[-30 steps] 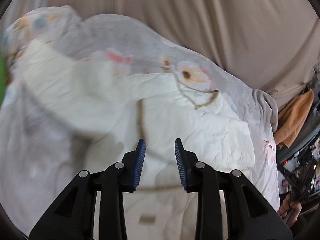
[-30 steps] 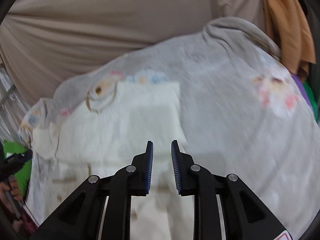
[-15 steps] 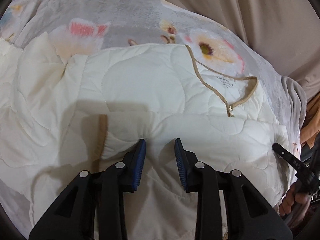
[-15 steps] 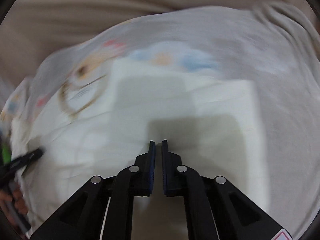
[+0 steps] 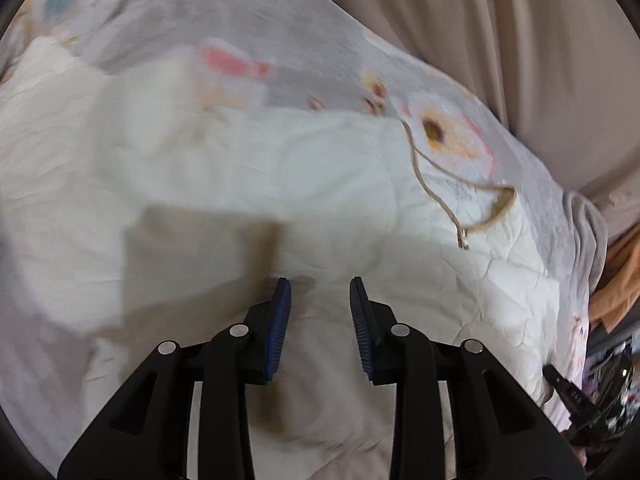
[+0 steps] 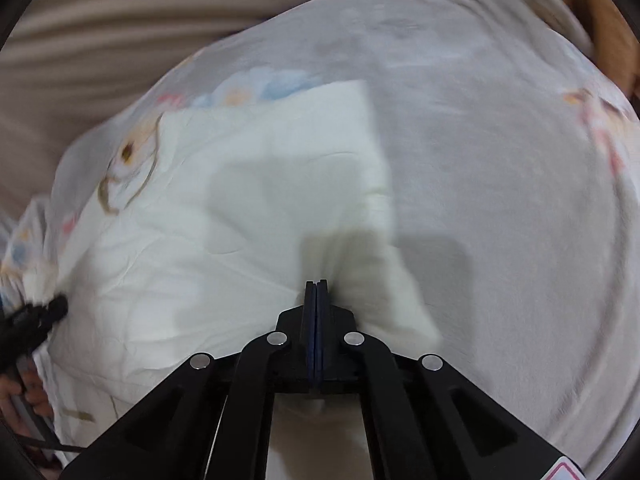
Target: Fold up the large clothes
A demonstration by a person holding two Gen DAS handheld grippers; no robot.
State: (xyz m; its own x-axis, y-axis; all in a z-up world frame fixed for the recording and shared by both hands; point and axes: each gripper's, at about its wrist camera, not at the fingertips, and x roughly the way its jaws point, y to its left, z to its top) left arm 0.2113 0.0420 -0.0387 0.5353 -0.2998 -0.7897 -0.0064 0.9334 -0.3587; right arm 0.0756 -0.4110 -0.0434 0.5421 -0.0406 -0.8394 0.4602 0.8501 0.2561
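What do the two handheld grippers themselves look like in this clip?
Both the left gripper and right gripper are matte black plastic linkages with triangular cut-outs, silver round pivot pins and ribbed blue finger pads. A red-and-white sticker corner marks the right one.

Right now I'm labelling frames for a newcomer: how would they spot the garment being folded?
Look at the grey floral bedsheet spread in front of the beige curtain. On it lies the cream quilted garment, puffy and plain. Its thin tan trim around the neckline sets it apart from the flower-printed sheet and the orange cloth at the side.
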